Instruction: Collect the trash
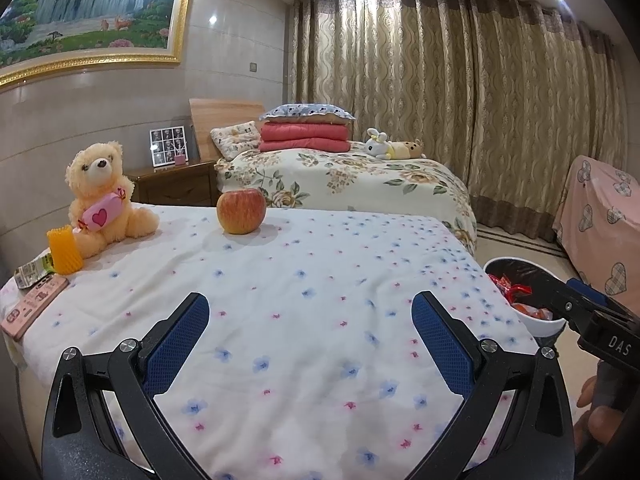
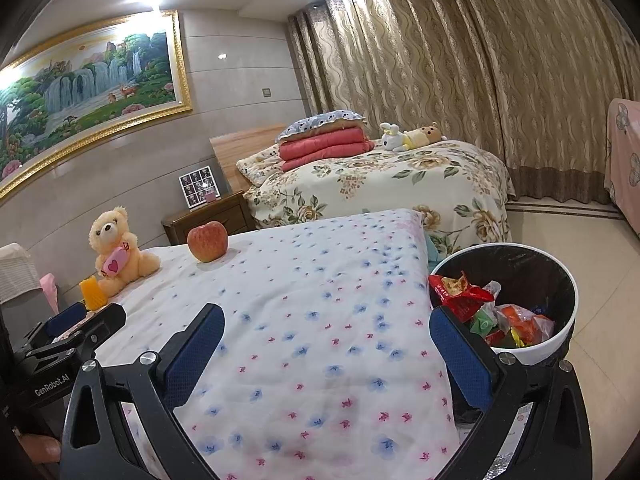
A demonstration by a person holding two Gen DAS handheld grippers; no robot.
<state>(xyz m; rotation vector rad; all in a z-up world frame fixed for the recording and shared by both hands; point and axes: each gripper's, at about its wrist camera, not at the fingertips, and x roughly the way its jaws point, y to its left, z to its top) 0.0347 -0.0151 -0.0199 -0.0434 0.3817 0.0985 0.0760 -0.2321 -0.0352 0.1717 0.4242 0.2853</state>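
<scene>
Only the left wrist view shows the crumpled green wrapper (image 1: 34, 271) and the pink remote (image 1: 34, 305) at the bed's (image 1: 300, 280) far left edge, beside the orange foam net (image 1: 64, 251). Only the right wrist view looks into the trash bin (image 2: 532, 350), standing on the floor just beside the bed, with red and orange wrappers (image 2: 460, 294) inside. Both the left tongs (image 1: 310, 344) and right tongs (image 2: 328, 356) hang spread and empty over the flowered sheet. A teddy bear (image 1: 104, 192) and an apple (image 1: 241, 211) sit farther back.

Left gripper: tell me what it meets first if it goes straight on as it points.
Probably the apple: the left gripper, open and empty, aims across bare flowered sheet toward it. Depth is unclear.
</scene>
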